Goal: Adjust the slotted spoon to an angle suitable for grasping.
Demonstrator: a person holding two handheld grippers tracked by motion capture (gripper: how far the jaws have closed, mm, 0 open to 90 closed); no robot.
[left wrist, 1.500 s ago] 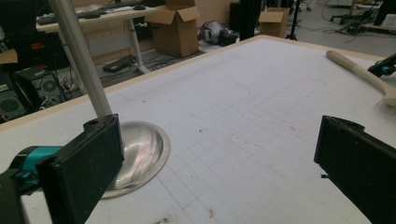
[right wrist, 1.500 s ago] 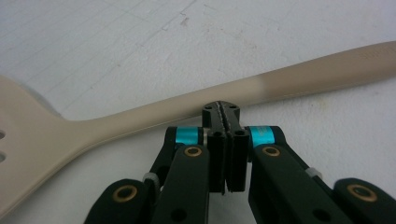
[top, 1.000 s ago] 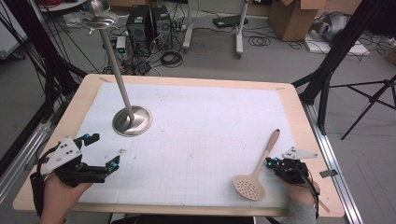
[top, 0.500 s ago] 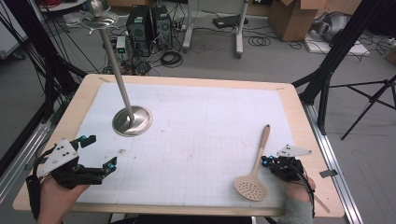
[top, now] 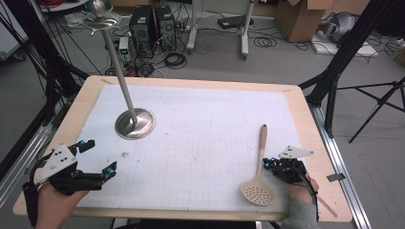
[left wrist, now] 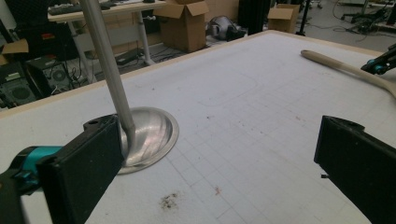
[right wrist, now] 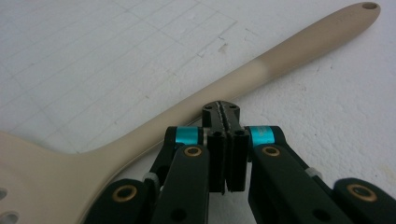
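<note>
From the high view we saw the slotted spoon [top: 258, 175] lying flat on the white mat [top: 200, 143] near the table's [top: 305, 119] right front corner, its handle pointing away from us and its perforated head near the front edge, with the right gripper [top: 271, 165] just beside the handle, jaws together on nothing. The left gripper [top: 105, 168] sat at the front left, jaws apart and empty, well apart from the metal stand [top: 135, 123]. We judged the chief risk to be a nudge: closed jaws pushing at the handle could slide or spin the spoon toward the front edge, and the head had little table left there. The middle of the mat offered plenty of open room. In the left gripper view our jaws stood wide with nothing between them, the stand's round base [left wrist: 149, 135] and sloping pole [left wrist: 107, 70] near the left jaw; a careless sweep that way could knock the pole, so we thought movement toward the spoon's handle [left wrist: 345, 67] the safer path. In the right gripper view the fingertips [right wrist: 221, 112] were pressed together, touching or nearly touching the spoon's handle [right wrist: 289, 51], we could not tell which. They would have to open before any grasp, or the handle might roll away.
</note>
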